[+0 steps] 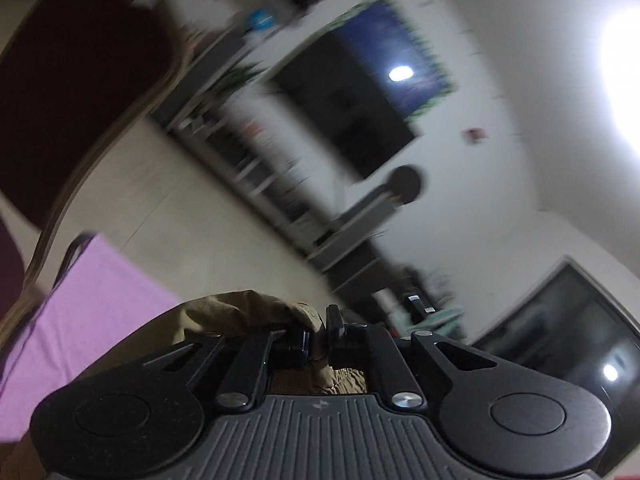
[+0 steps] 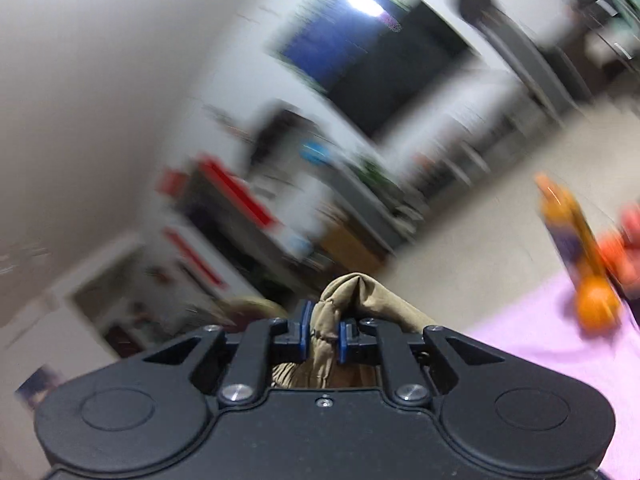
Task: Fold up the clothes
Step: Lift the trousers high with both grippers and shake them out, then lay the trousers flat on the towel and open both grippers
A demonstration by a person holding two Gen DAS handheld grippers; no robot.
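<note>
My left tongs point(image 1: 319, 338) are pinched nearly closed on a bunched edge of the khaki garment point(image 1: 244, 312), and my right tongs point(image 2: 323, 334) clamp a thick fold of the same khaki cloth between their blue pads point(image 2: 305, 330), so I carry it in the air on both sides. Below and beside it lies the pink-covered surface point(image 1: 96, 304), with a blurred orange thing point(image 2: 592, 300) near its far edge. I judge the folding barely begun: no neat fold shows, and the garment has yet to be laid flat.
</note>
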